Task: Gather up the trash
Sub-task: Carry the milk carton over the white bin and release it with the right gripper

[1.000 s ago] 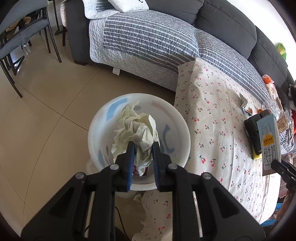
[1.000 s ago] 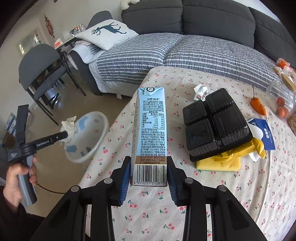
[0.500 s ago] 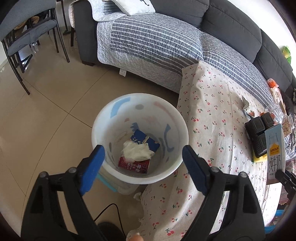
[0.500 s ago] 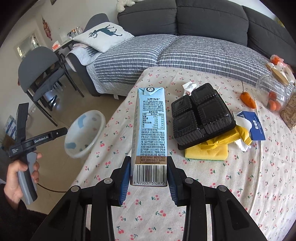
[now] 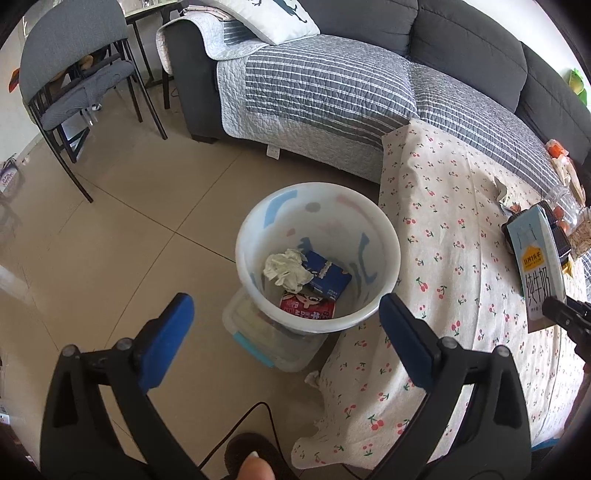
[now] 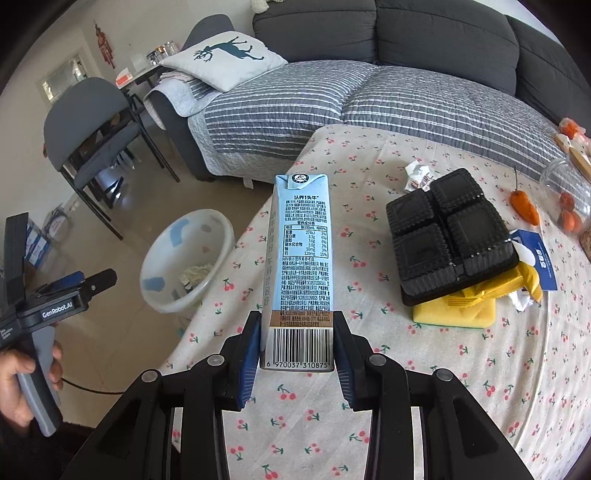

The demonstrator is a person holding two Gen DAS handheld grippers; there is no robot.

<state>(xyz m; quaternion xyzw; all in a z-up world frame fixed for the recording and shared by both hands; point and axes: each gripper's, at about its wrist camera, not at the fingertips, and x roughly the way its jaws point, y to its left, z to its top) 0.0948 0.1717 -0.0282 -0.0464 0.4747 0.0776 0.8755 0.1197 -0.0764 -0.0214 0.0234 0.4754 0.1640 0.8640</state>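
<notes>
Hovering over the bin (image 5: 388, 236), the left gripper (image 5: 286, 321) is opening, nothing between its pads (crumpled tissue (image 5: 286, 267) lies inside). The right gripper (image 6: 297, 349) clamps an upright carton (image 6: 301, 254) above the table (image 6: 480, 369).

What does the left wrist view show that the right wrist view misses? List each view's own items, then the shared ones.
Left wrist only: a red packet and blue box at the bottom of the bin, which stands on a clear tub.
Right wrist only: the carton's barcode, yellow sponge, orange pepper.
Both: bin, crumpled paper, milk carton, black tray, sofa.
</notes>
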